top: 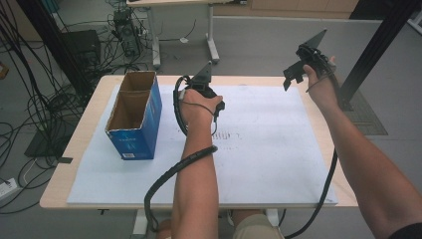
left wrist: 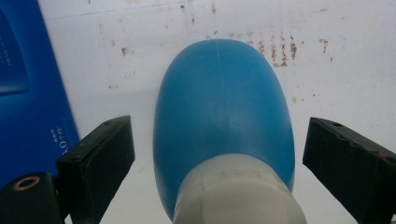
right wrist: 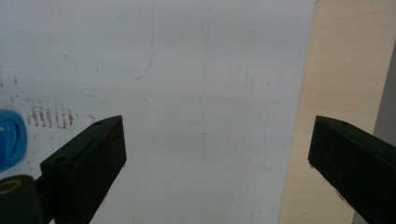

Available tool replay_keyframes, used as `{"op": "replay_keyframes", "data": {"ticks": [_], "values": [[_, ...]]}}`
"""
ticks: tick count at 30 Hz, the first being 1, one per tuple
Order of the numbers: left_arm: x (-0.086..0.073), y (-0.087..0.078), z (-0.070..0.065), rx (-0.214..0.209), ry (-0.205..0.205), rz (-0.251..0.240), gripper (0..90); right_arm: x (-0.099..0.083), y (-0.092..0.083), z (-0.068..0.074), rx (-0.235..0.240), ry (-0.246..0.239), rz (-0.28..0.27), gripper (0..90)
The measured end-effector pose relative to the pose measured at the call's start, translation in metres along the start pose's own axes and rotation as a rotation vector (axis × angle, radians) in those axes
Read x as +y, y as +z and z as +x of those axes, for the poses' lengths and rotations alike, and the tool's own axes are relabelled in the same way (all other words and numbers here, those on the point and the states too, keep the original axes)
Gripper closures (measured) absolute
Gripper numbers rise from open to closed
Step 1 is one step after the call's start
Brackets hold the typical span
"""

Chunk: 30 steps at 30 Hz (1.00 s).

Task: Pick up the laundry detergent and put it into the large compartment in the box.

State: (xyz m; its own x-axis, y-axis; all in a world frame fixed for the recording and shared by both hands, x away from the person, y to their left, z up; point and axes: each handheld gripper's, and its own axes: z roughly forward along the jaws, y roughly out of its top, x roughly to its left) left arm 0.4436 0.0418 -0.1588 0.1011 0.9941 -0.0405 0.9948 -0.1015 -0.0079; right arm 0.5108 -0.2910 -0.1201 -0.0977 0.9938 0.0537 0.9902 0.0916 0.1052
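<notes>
White sheet on bench (top: pixel 278 164): blue bottle (left wrist: pixel 224 112) lies between your left gripper (left wrist: pixel 219 154) fingers (left wrist: pixel 100 158), spread, not touching; right gripper (right wrist: pixel 217 158) fingers open, empty.

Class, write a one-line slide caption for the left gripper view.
Left gripper open around a blue bottle with a white cap, lying on the white sheet.

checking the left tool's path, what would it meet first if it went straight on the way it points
The blue bottle: the left tool already straddles it, open jaws apart from its sides, white cap nearest. Straight on, it would probably meet the cap first, though depth is unclear.
</notes>
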Motion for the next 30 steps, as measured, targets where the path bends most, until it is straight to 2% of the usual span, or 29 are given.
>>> {"op": "replay_keyframes", "data": {"ticks": [30], "values": [[-0.0017,0.0009,-0.0036,0.015,0.017,-0.007,23.8,-0.0014,-0.0007,-0.0005,-0.002,-0.002,-0.005,4.2]]}}
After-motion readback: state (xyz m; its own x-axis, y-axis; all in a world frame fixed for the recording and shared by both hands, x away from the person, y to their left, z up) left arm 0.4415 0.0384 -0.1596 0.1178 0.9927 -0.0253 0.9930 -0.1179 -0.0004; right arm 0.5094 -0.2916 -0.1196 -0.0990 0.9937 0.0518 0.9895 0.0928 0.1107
